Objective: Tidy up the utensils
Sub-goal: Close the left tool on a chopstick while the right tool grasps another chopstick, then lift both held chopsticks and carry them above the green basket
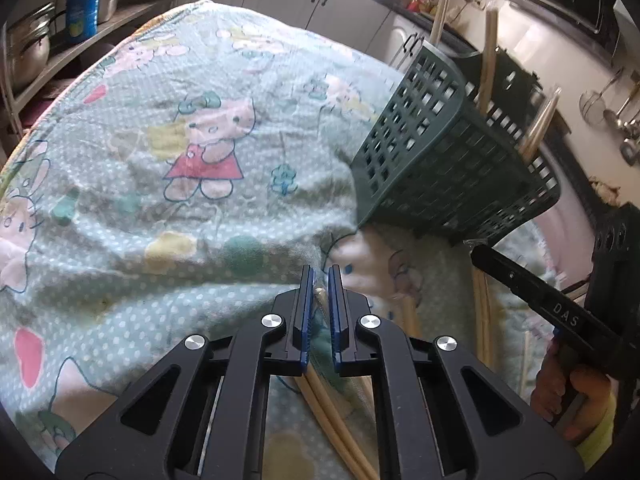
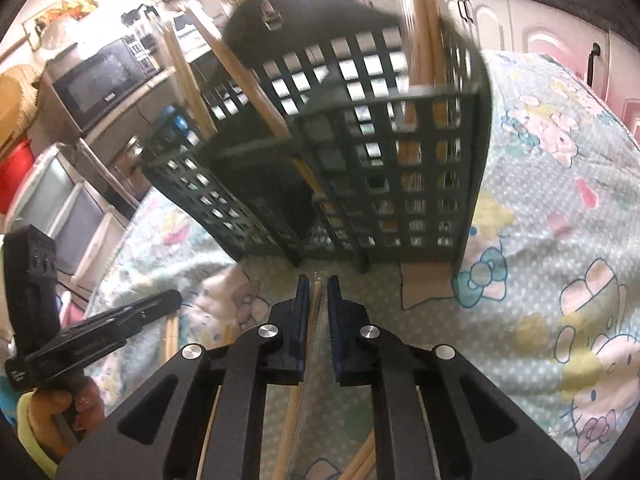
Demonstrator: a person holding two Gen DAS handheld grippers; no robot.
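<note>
Table under a cartoon-print cloth [image 1: 168, 128], wrinkled, spreading wide and bare to the left and far side in the left wrist view; its far edge curves off toward white cabinets [image 1: 320, 0], and a shelf with steel pots [image 1: 28, 48] sits beyond the left edge. Green lattice basket [image 1: 452, 152] stands at the right of that view, tilted, with chopsticks [image 1: 490, 64] poking out of its top; it takes up most of the room on that side. In the right wrist view the basket [image 2: 360, 152] is straight ahead and close, its foot just beyond the fingertips, with open cloth [image 2: 560, 240] to its right. Left gripper [image 1: 321, 276] points down at the cloth, jaws drawn together on a thin wooden stick [image 1: 319, 292] (probably a chopstick; only its tip shows between the pads), and more sticks [image 1: 332, 412] lie under its body. Right gripper [image 2: 318, 284] also angles downward, jaws closed on a stick [image 2: 316, 300] that runs back beneath it. Each gripper shows in the other's view: the right one [image 1: 532, 284] low at the right edge, held by a hand [image 1: 568, 396] with a yellow cuff; the left one [image 2: 120, 320] at lower left, likewise in a hand [image 2: 68, 412]. Loose sticks [image 1: 482, 320] lie on the cloth between the two tools, near the basket's foot.
</note>
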